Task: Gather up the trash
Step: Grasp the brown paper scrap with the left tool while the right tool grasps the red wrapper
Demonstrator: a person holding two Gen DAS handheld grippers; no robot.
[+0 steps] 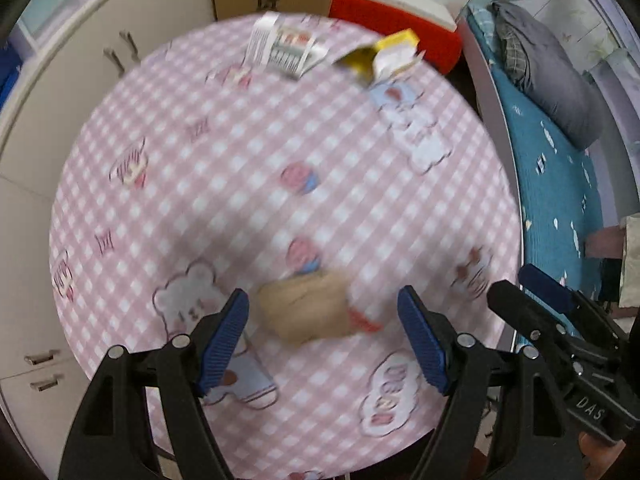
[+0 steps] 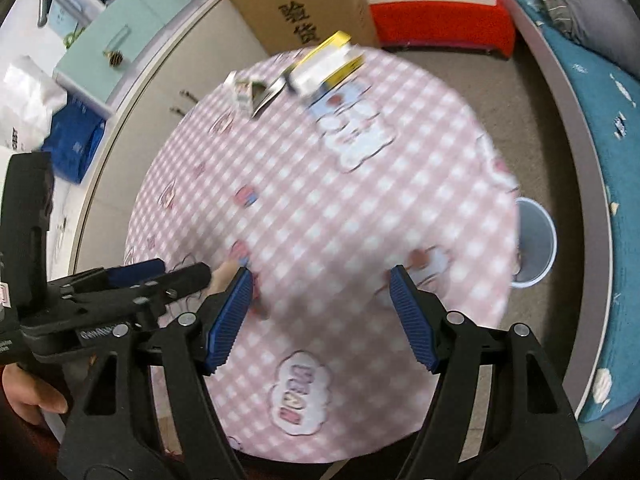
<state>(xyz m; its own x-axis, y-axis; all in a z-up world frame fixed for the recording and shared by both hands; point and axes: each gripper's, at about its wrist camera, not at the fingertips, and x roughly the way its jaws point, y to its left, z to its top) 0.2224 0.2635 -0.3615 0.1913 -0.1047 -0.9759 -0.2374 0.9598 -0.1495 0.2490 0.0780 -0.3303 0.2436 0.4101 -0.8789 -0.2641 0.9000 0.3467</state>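
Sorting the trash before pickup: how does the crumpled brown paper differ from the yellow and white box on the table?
The crumpled brown paper is a soft tan wad; the yellow and white box is stiff card, torn open. The paper lies near the left gripper, between its open fingers; the box sits at the far edge. Both rest loose on the pink checked table.

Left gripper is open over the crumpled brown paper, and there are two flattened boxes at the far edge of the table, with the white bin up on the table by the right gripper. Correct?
Not quite: the white bin stands on the floor beside the table, as the right wrist view shows. The rest holds: the left gripper is open over the crumpled brown paper, and two flattened boxes lie at the far edge.
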